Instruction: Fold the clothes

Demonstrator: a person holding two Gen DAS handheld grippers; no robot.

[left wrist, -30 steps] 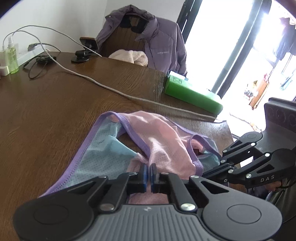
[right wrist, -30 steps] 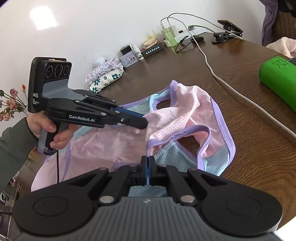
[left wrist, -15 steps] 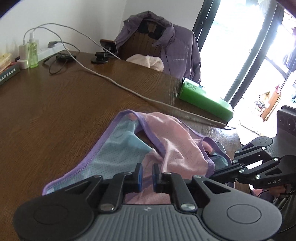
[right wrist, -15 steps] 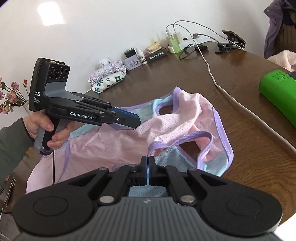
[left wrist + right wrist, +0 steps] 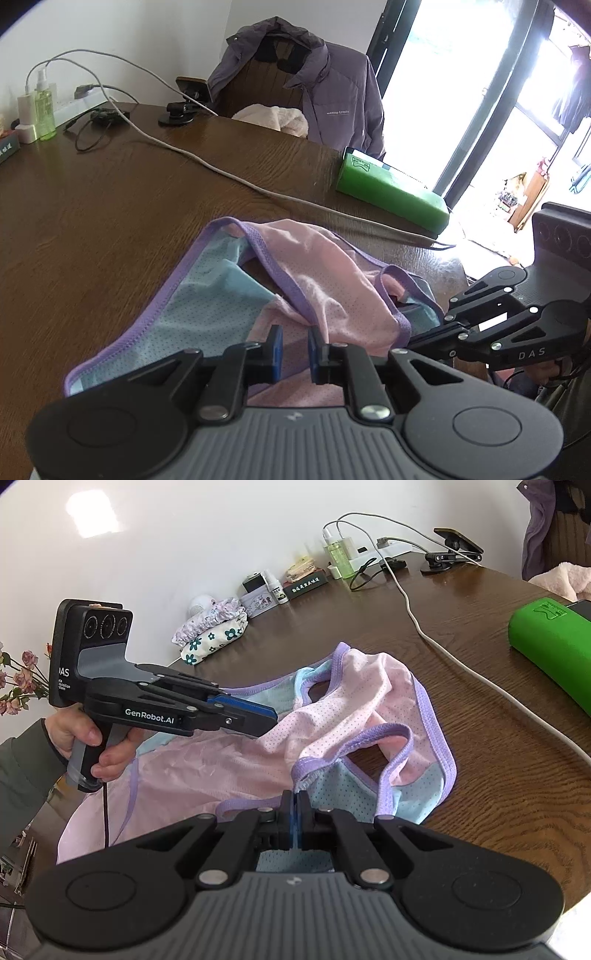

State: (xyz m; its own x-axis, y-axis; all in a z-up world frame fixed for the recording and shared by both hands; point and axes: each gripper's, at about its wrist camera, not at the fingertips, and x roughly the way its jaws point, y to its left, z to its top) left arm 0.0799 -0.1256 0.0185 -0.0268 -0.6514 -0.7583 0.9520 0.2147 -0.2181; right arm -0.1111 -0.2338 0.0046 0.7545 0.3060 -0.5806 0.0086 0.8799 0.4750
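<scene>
Person's left hand (image 5: 92, 746): at the far left of the garment, wrapped round the grip of the left gripper; sleeve cut off by the frame edge.
Left gripper (image 5: 294, 350): over the garment's near-left part; blue pads a narrow gap apart, jaws have just been opening, pink cloth seen in the gap, no pad pressing on it.
Garment (image 5: 332, 720): pink and light-blue mesh top with purple binding, lying rumpled on the brown wooden table (image 5: 92, 221); its near edge is hidden beneath both gripper bodies.
Right gripper (image 5: 294, 812): at the garment's near edge, jaws closed tight on the purple-bound hem; how much cloth sits between the pads is hidden.
White cable (image 5: 443, 646): runs across the table behind the garment, right end cut off.
Green case (image 5: 546, 646): right of the garment, partly out of frame.
Purple jacket (image 5: 332, 92): on a chair behind the table, beyond the garment; window glare washes out what lies right of it.
</scene>
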